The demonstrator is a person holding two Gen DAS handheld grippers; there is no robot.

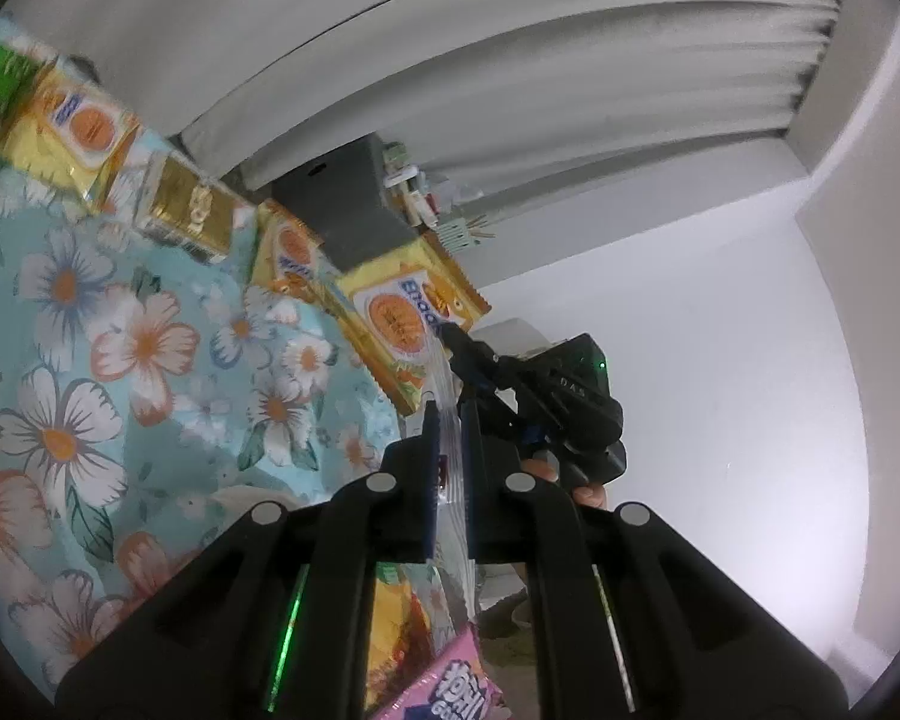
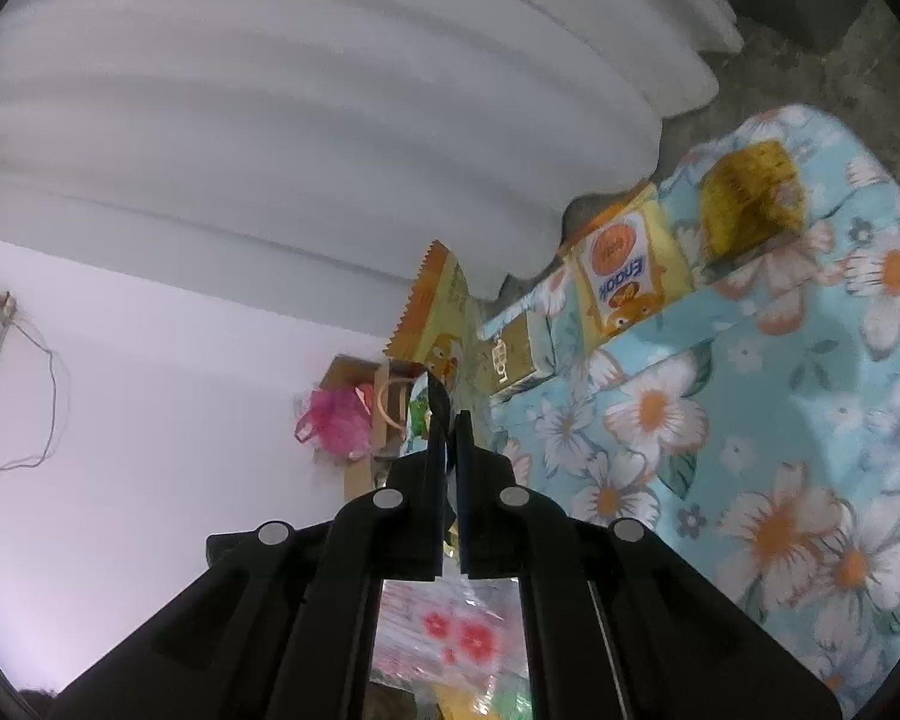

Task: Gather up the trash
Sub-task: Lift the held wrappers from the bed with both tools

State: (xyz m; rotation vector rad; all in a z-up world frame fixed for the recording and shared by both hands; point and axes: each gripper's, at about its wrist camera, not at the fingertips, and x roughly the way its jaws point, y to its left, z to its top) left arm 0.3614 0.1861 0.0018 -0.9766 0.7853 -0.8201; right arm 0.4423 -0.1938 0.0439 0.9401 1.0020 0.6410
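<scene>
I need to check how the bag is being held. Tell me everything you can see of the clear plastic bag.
The clear plastic bag is thin, see-through film with streaky creases. The left gripper is shut on one stretch of its edge, and the right gripper pinches it further along, so the film runs taut between them. Below, it holds a pink wrapper and yellow wrappers. It hangs beside the floral cloth.

Both grippers' jaws clamped, raised.
</scene>
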